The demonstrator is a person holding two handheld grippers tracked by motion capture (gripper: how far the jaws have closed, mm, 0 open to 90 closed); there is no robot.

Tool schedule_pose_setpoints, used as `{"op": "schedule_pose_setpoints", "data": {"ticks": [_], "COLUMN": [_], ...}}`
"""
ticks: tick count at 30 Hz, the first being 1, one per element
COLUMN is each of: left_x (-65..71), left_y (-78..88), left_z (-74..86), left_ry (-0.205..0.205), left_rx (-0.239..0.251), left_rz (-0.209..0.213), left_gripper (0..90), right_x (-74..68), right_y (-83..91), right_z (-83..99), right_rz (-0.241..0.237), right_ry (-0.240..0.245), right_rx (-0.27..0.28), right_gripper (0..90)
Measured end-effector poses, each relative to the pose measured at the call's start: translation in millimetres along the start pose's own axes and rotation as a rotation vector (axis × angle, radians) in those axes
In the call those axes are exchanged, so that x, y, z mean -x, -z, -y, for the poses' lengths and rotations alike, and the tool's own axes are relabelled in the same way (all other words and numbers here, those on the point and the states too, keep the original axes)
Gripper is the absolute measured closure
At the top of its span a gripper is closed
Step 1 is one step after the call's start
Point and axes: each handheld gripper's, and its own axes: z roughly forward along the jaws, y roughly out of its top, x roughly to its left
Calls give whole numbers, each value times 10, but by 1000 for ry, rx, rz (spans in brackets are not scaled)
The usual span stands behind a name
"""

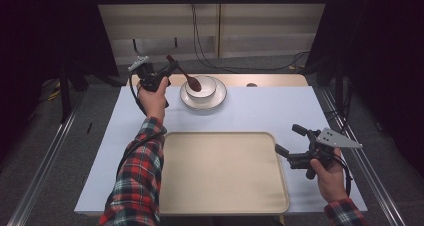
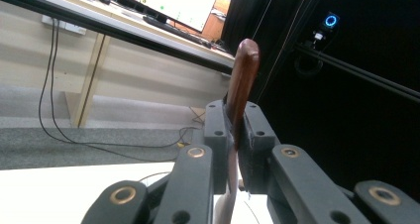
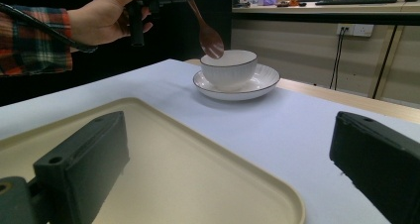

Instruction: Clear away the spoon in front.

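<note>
Brown and glossy, the spoon (image 1: 186,76) is a slim wooden-looking one with a long handle and a small oval head. The left gripper (image 1: 159,77) is clamped on its handle: in the left gripper view the two black jaws press flat against the handle (image 2: 241,92), whose rounded end sticks out past them. The spoon slants down from the jaws, its head hanging just over the bowl (image 1: 201,87); from the right gripper view the head (image 3: 211,41) seems to be clear of the rim, though the angle makes this hard to settle.

That bowl is white with a thin dark rim and sits on a white ribbed plate (image 1: 218,99) at the far side of the table (image 1: 280,111). Nearer the person lies a wide beige tray (image 1: 222,171).

At the tray's right edge, the right gripper (image 1: 289,140) hangs with its jaws spread wide apart and nothing between them.
</note>
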Motion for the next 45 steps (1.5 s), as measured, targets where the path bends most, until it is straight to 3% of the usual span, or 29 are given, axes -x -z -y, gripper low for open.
{"op": "schedule_pose_setpoints", "data": {"ticks": [1,2,3,9,11,15,20,23,25,33,35,38,39,45], "left_x": [-11,21,-3,8,26,19,62,55,69,94,86,110,93,94], "left_y": [23,13,55,120,140,188,239,291,322,439,467,486,506,577], "left_z": [-12,-15,-34,-63,-71,-76,-69,-72,-61,-35,-30,-17,-15,50], "left_ry": [-10,39,5,-2,19,4,21,-5,29,41,20,40,22,19], "left_rx": [-13,22,-1,-12,-9,-21,-16,-43,-29,-47,-61,-58,-78,-101], "left_rz": [6,1,17,33,44,57,78,91,105,119,126,122,133,144], "left_gripper": [838,839,839,840,840,840,840,840,840,840,840,840,840,840], "right_x": [0,-3,3,-5,-4,-10,-12,-13,-19,-37,-42,-43,-44,-46], "right_y": [0,-1,-2,-8,-9,-13,-18,-18,-20,-35,-36,-42,-44,-45], "right_z": [0,0,2,0,1,3,4,5,8,19,20,23,24,26], "right_rz": [0,1,-5,-5,0,-2,-9,-3,-2,-7,-6,-12,-12,-8], "right_ry": [0,-6,1,-5,-4,-8,-3,0,-2,5,1,7,8,7], "right_rx": [0,2,2,5,7,5,3,4,1,-10,-13,-15,-13,-15], "right_gripper": [15,15,15,15,15,15,15,15,15,15,15,15,15,15]}}
